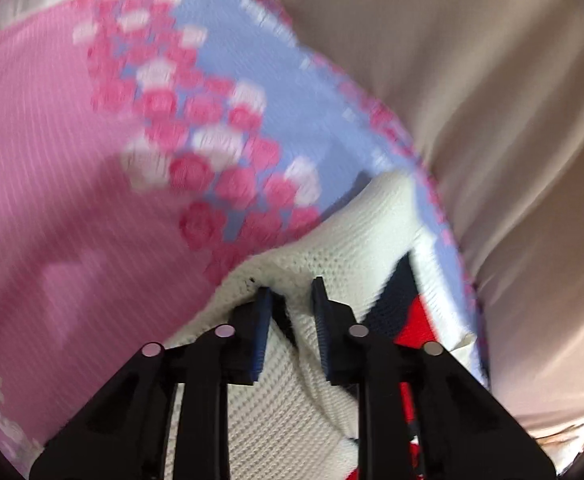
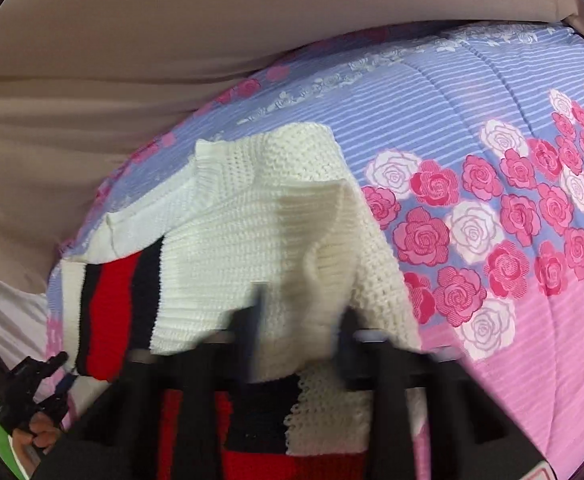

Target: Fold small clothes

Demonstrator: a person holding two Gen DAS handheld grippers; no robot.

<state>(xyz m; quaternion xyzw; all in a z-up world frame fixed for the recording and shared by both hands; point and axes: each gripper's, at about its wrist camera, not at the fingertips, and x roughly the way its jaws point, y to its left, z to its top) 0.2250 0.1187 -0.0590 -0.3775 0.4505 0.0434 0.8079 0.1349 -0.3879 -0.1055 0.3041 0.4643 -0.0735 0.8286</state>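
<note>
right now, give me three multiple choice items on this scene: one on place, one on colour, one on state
1. Where does the sweater lie?
A on the rose quilt
B on a wooden floor
C in a basket

2. Which stripe colours does the sweater carry?
A green and yellow
B red and dark navy
C orange and grey

3. How does the right gripper stand?
A wide open, clear of cloth
B shut on the sweater
C out of view

Key: 1 A, the quilt spreads under it; 2 B, the bands at its hem show them; 3 B, knit bunches between its closed fingers.
</note>
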